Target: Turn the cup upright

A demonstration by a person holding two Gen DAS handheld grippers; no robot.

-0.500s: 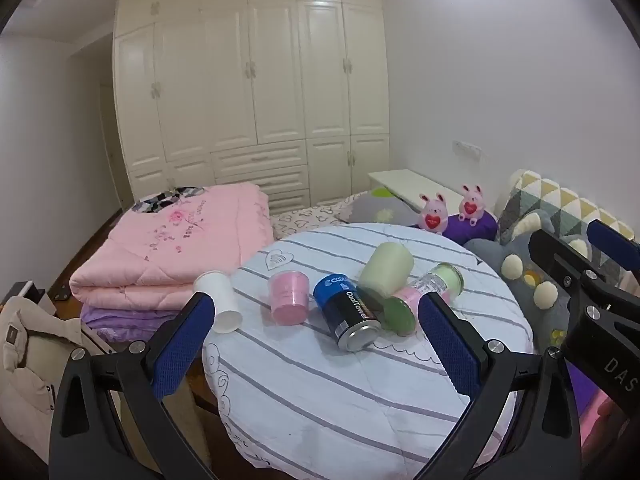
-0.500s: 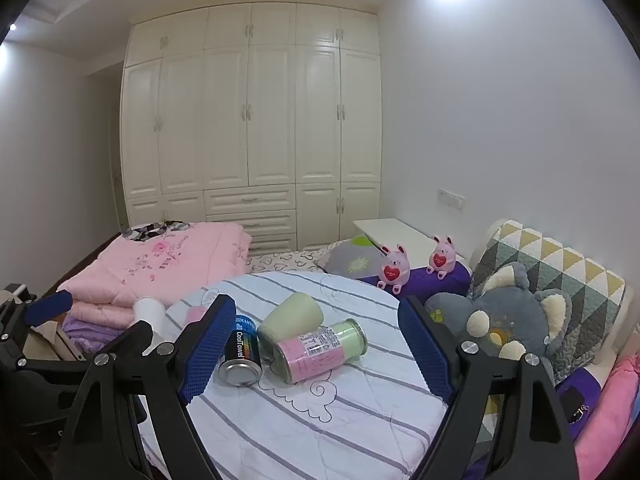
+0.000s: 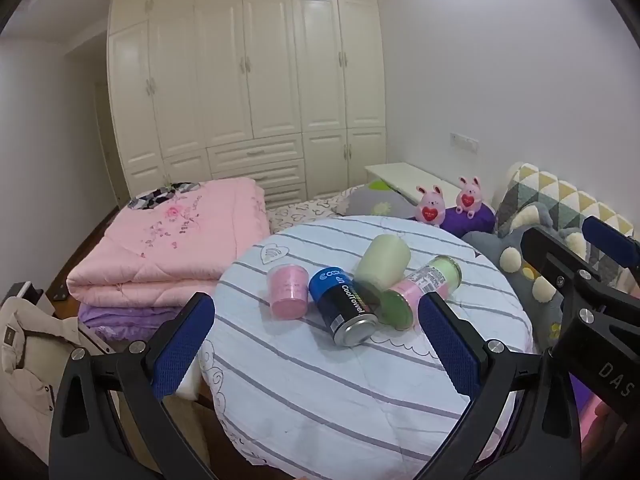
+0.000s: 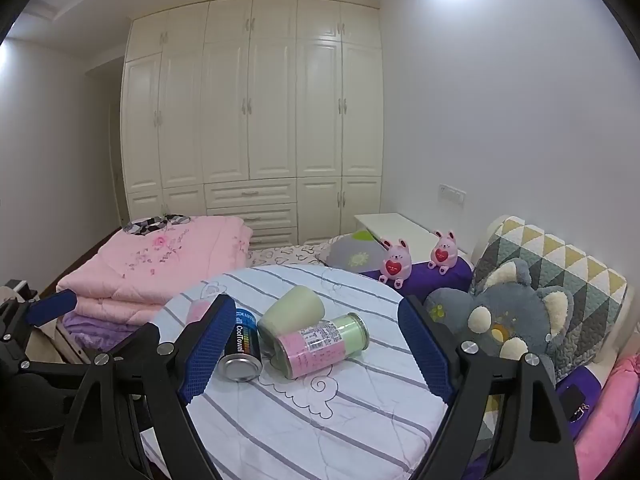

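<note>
Both grippers spread wide, nothing held. Left gripper hovers over the near edge of the round table, fingers aimed at the cluster of containers. Right gripper sits just beside it, also above the near edge, aimed the same way. Pale green cup lies tipped on its side mid-table, leaning on the pink-and-green jar, blue can touching on its other side. Pink cup stands mouth-down beside the can.
</note>
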